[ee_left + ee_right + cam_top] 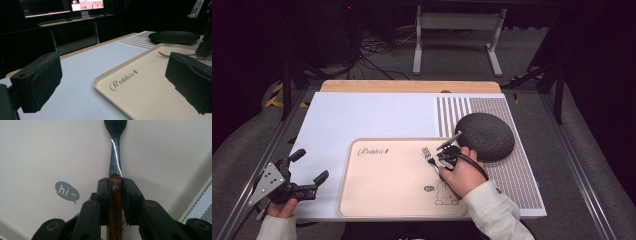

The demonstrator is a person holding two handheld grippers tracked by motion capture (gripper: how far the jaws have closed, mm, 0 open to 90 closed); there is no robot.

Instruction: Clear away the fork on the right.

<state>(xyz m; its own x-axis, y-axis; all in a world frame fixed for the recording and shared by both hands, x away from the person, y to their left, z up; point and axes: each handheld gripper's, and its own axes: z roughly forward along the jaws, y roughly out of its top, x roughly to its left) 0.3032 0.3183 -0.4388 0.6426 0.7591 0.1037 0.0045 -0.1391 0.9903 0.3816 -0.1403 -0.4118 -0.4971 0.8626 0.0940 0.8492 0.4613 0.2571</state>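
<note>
Nearest the lens: wooden handle of a fork (115,195), clamped between the two black jaws of the right gripper (115,185), pads pressed on both sides. Steel neck and tines run on ahead, low over the beige tray (37,152); can't tell if the tines touch it. From above, the fork (428,154) sits over the tray's right half, near the top edge, w/ the right gripper (447,156) and the hand behind it.

Step in hand, as I read it: fork is grasped and being carried or placed on the tray (382,200), near the rabbit drawing. Next move likely calls for lowering it flat, then easing the jaws apart w/o flicking the handle.

Left gripper (307,172) waits off the tray's left side, jaws spread wide, nothing between them.

Outward: dark round plate (486,135) just beyond the tray's right corner, on a striped placemat (517,175). White board (362,115) underneath, on a wooden table (412,86). Room is dark; lit monitors (87,4) on a desk at the back, cables on grey floor.
</note>
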